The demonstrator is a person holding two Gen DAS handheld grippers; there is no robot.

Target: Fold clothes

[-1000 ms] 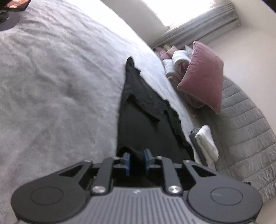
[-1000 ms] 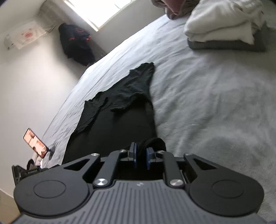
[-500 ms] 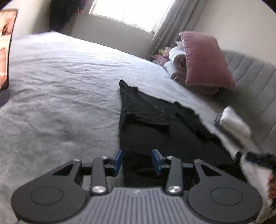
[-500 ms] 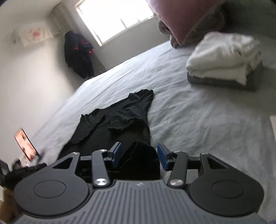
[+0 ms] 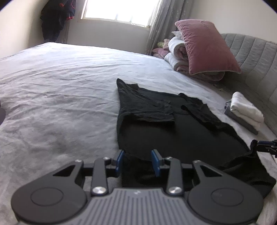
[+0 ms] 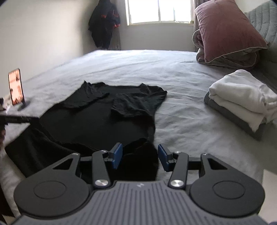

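Both wrist views low, near, sharing black shirt (image 5: pixel 173 135).

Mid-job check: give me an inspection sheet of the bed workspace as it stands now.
Surface: grey bed sheet, wrinkled.
Job's things: black T-shirt spread flat, both sleeves folded inward, hem bunched at the near edge.
Clutter: folded white and grey clothes; phone on a stand.
Grippers: left tongs open over the hem; right tongs open, hem corner between the pads, not pinched.
Cables: nothing seen.
Surroundings: pink pillow on rolled bedding, window, dark jacket hanging, grey headboard.
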